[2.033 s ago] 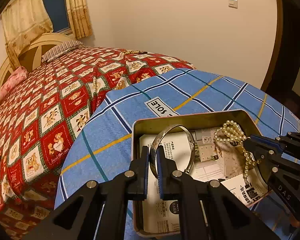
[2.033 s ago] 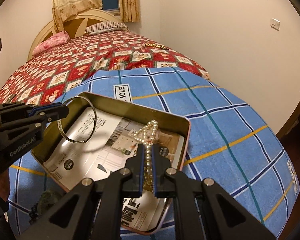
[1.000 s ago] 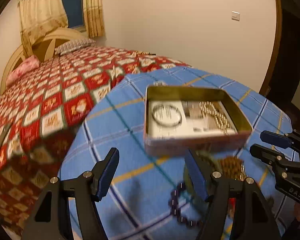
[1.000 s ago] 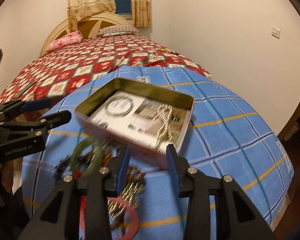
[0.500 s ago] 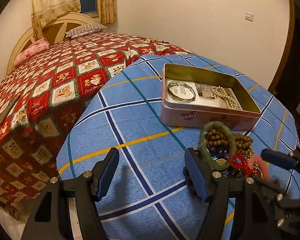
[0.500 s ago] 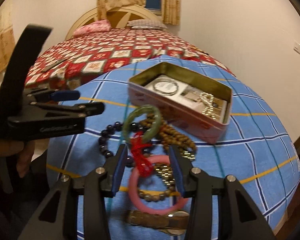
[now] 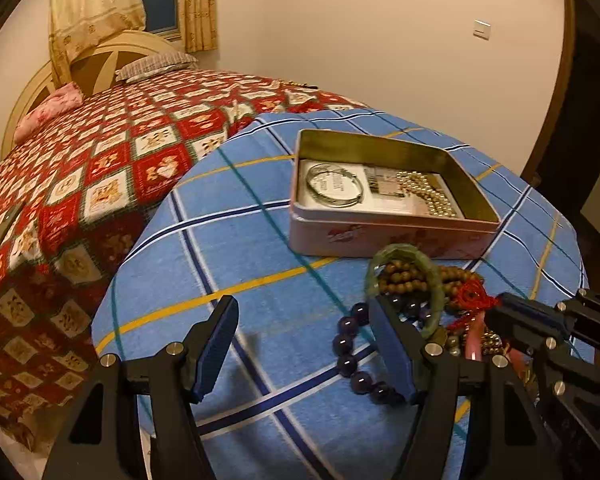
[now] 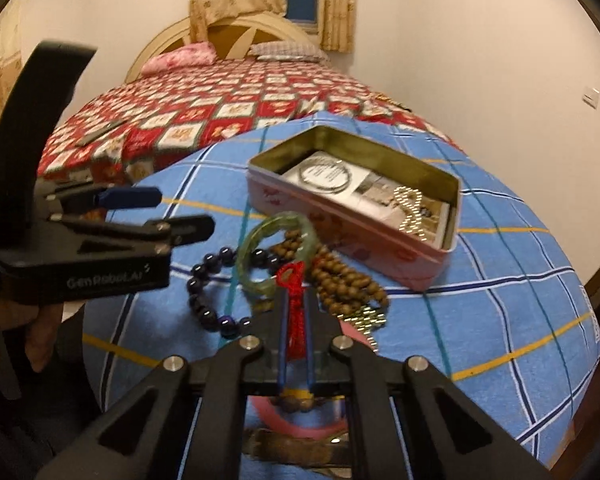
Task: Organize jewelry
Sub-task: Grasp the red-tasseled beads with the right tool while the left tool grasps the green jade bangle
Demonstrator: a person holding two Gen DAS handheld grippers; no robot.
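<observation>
A pile of jewelry lies on the blue checked cloth: a green bangle (image 8: 276, 256), dark purple beads (image 8: 208, 304), brown wooden beads (image 8: 340, 276), a pink bangle (image 8: 300, 420) and a red tassel (image 8: 294, 320). My right gripper (image 8: 294, 296) is closing, and its pads press on the red tassel. My left gripper (image 7: 304, 344) stands open and empty over the cloth, with the purple beads (image 7: 352, 352) beside its right finger. Behind the pile, the pink tin (image 7: 388, 236) holds a silver bangle (image 7: 334, 186) and a pearl necklace (image 7: 424, 192).
The round table's cloth (image 7: 220, 260) drops off at the near and left edges. A bed with a red patchwork quilt (image 7: 100, 168) lies behind and to the left. A gold chain (image 8: 364, 320) lies beside the wooden beads. A person's hand (image 8: 40, 340) holds the left gripper.
Both grippers let go of the silver bangle and pearls in the tin and drew back to the pile in front. The right jaws then closed on the red tassel.
</observation>
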